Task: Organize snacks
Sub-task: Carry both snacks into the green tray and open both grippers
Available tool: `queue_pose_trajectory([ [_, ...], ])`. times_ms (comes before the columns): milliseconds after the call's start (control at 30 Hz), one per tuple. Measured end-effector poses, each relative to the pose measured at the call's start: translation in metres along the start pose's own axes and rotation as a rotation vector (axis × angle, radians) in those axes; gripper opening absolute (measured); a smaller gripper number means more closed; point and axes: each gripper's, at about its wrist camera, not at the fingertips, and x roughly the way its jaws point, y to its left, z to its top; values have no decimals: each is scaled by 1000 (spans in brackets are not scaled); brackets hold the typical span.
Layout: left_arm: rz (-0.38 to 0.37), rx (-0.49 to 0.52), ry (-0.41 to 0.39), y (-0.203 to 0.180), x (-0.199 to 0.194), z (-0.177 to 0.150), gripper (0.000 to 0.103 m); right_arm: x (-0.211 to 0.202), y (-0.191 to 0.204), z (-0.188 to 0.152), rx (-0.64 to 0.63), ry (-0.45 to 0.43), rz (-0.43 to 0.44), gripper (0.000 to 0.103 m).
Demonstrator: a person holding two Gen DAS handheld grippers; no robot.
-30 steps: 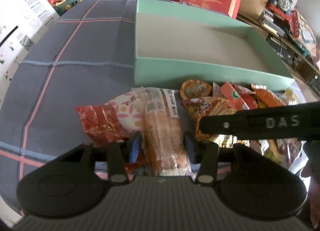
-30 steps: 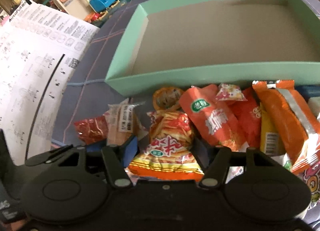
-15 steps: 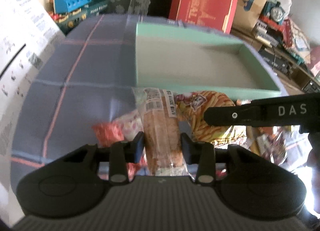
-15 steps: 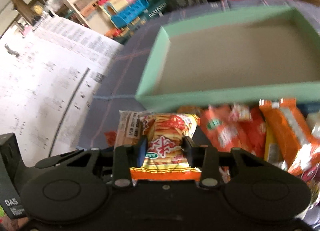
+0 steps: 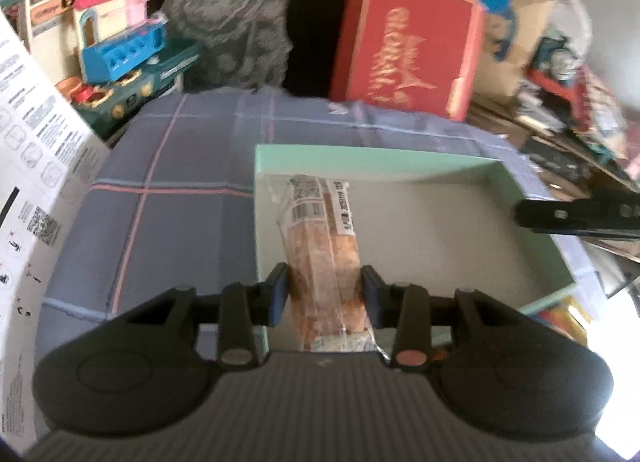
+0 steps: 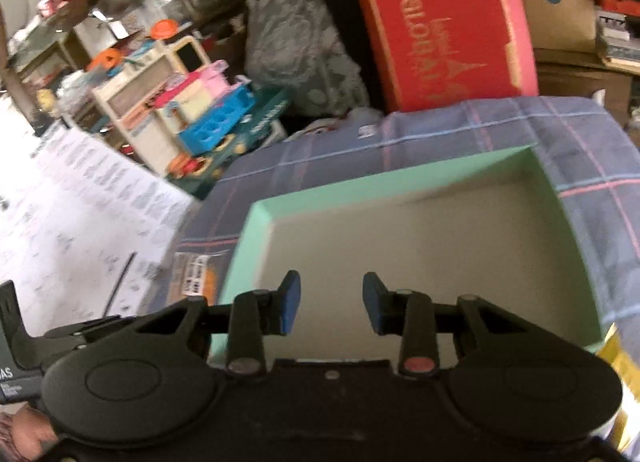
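A mint-green shallow box [image 5: 360, 154] lies empty on the plaid cloth. My left gripper [image 5: 324, 290] is shut on a long clear-wrapped bread pack [image 5: 320, 238], held above the box's left part with its labelled end pointing away. In the right wrist view that pack [image 6: 196, 278] shows just left of the box [image 6: 360, 190]. My right gripper [image 6: 331, 302] hovers over the box's near edge. Its jaws are closing and nothing shows between them, only the grey box floor. One finger of the right gripper [image 5: 576, 218] juts in from the right in the left wrist view.
Loose snack packs [image 5: 560, 314] lie by the box's near right corner, and a yellow pack [image 6: 616, 346] shows there too. A large printed white sheet [image 5: 36, 190] stands on the left. A red carton [image 6: 444, 26] and toys [image 6: 192, 102] crowd the far side.
Both grippers rose and moved forward over the box. The left one carried the bread pack along. The yellow-orange chip pack seen between the right fingers is no longer there.
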Motion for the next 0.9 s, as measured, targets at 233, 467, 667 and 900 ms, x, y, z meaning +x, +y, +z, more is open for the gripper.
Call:
queue_pose_trajectory([
  [233,1,-6,8,0,15,-1,37,16,-5,-33,-89,185,87,51],
  [467,-33,-29,8,-6,5,-13,38,39,10,-76,-158,309,103,75],
  [667,-40,-21,5,-10,0,-16,38,42,31,-99,-267,317,52,43],
  [900,-15,0,-8,-9,6,0,38,12,31,-41,-199,137,80,41],
])
